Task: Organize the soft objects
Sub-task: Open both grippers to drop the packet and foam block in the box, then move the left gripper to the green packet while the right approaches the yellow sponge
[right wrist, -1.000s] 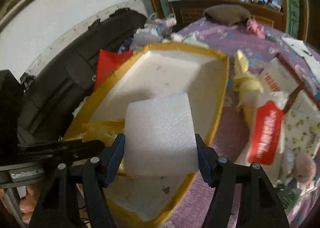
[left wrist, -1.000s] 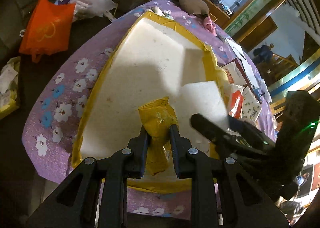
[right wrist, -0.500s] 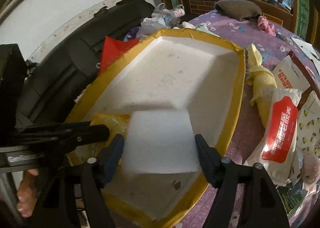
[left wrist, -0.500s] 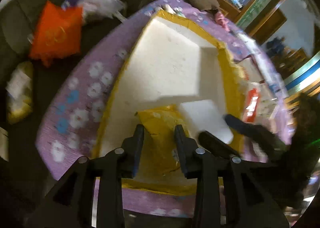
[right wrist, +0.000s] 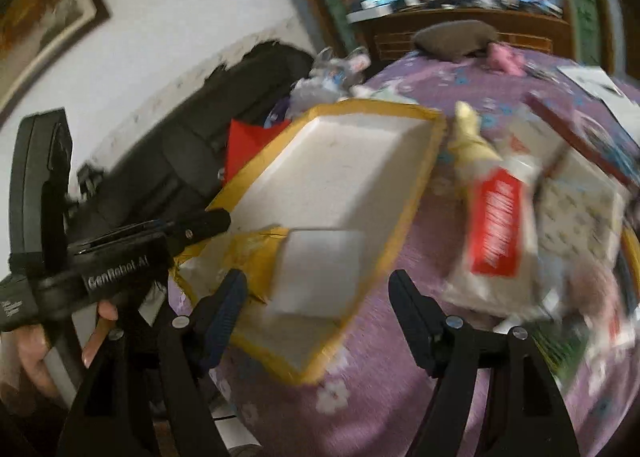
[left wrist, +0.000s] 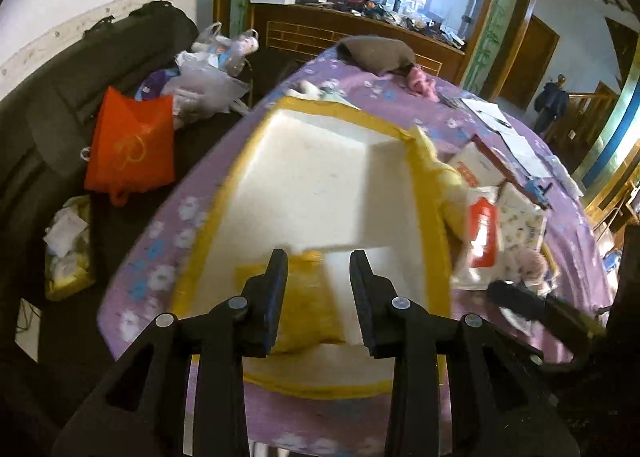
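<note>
Inside the foam tray (left wrist: 320, 185) sit a yellow packet (left wrist: 308, 305) and foam block (right wrist: 316, 273); both the left gripper (left wrist: 318, 281) and right gripper (right wrist: 316, 301) are spread, empty. Blurry, but wipes pack (right wrist: 496, 229) looks next.

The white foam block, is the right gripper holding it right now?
No, the white foam block lies in the tray, and the right gripper stands open, clear of it.

The right tongs (right wrist: 318, 307) stand wide apart and empty above the purple flowered table (right wrist: 400, 397). At twelve o'clock from them, a white foam block (right wrist: 320, 269) lies in the yellow-rimmed white tray (right wrist: 344, 169) beside a yellow packet (right wrist: 252, 257). At nine o'clock, the left tongs (right wrist: 204, 223) reach in.
</note>
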`<state>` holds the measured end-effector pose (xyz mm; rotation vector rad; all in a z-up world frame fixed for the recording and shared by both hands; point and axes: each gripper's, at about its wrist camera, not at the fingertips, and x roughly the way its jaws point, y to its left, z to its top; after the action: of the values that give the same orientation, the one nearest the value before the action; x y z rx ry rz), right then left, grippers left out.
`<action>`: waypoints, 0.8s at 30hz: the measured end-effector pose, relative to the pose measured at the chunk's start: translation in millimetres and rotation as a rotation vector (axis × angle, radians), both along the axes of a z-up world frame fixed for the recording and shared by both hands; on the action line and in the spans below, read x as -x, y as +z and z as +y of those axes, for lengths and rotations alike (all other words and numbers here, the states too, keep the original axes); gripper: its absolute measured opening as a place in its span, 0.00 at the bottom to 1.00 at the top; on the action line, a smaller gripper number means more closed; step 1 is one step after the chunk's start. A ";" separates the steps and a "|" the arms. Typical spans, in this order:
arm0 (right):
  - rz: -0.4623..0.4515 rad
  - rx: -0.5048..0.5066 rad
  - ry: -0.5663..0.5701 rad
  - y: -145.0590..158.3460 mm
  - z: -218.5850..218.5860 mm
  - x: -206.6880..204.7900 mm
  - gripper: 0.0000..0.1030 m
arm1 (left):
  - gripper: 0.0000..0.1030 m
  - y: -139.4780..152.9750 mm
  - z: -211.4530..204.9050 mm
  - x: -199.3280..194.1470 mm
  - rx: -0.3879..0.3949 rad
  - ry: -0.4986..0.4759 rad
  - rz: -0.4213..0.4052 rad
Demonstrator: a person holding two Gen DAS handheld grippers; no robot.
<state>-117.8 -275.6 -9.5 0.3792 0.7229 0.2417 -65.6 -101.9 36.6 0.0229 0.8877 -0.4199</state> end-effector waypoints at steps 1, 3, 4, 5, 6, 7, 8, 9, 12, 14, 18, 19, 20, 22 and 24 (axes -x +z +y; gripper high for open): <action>-0.004 -0.016 -0.011 -0.9 -7.5 7.4 0.71 | 0.31 -1.6 -9.1 3.5 0.009 -0.041 0.011; -0.016 -0.037 -0.046 -2.9 -23.6 23.2 0.71 | 0.31 -2.9 -30.0 11.4 0.013 -0.122 0.024; -0.032 -0.049 -0.066 -3.2 -32.0 31.7 0.71 | 0.31 -3.0 -37.8 15.5 0.015 -0.156 0.027; -0.045 -0.056 -0.091 -4.0 -40.2 39.8 0.71 | 0.31 -2.5 -46.1 21.0 0.033 -0.195 0.032; -0.045 -0.062 -0.120 -5.5 -49.9 47.8 0.71 | 0.31 -2.2 -54.0 25.0 0.047 -0.225 0.046; -0.040 -0.066 -0.140 -6.5 -56.8 52.9 0.71 | 0.31 -2.0 -60.8 27.3 0.050 -0.255 0.063; -0.037 -0.073 -0.156 -7.1 -63.8 56.6 0.71 | 0.31 -2.9 -70.6 30.1 0.053 -0.297 0.090; -0.035 -0.085 -0.171 -7.7 -72.0 60.5 0.71 | 0.31 -4.1 -79.7 33.8 0.055 -0.322 0.109; -0.033 -0.146 -0.192 -9.1 -95.2 68.4 0.71 | 0.31 -8.8 -106.1 44.1 0.037 -0.370 0.141; -0.022 -0.162 -0.217 -10.6 -107.2 72.7 0.71 | 0.31 -13.5 -121.3 52.6 0.044 -0.416 0.191; -0.010 -0.188 -0.255 -12.7 -130.5 78.1 0.71 | 0.31 -25.1 -146.9 57.4 0.058 -0.463 0.285; -0.012 -0.188 -0.267 -13.0 -135.9 80.0 0.71 | 0.31 -27.4 -150.5 58.3 0.064 -0.471 0.301; -0.008 -0.184 -0.290 -13.1 -143.1 80.5 0.71 | 0.31 -29.7 -155.5 59.1 0.070 -0.480 0.317; 0.008 -0.183 -0.319 -16.5 -153.9 82.8 0.71 | 0.31 -32.3 -164.5 59.4 0.075 -0.483 0.333; 0.013 -0.194 -0.329 -19.4 -164.8 83.5 0.71 | 0.31 -34.7 -174.2 57.5 0.088 -0.488 0.354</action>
<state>-201.3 -440.4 -28.9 0.6770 0.6407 -0.0027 -123.2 -276.1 1.9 0.0872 1.2136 -0.9387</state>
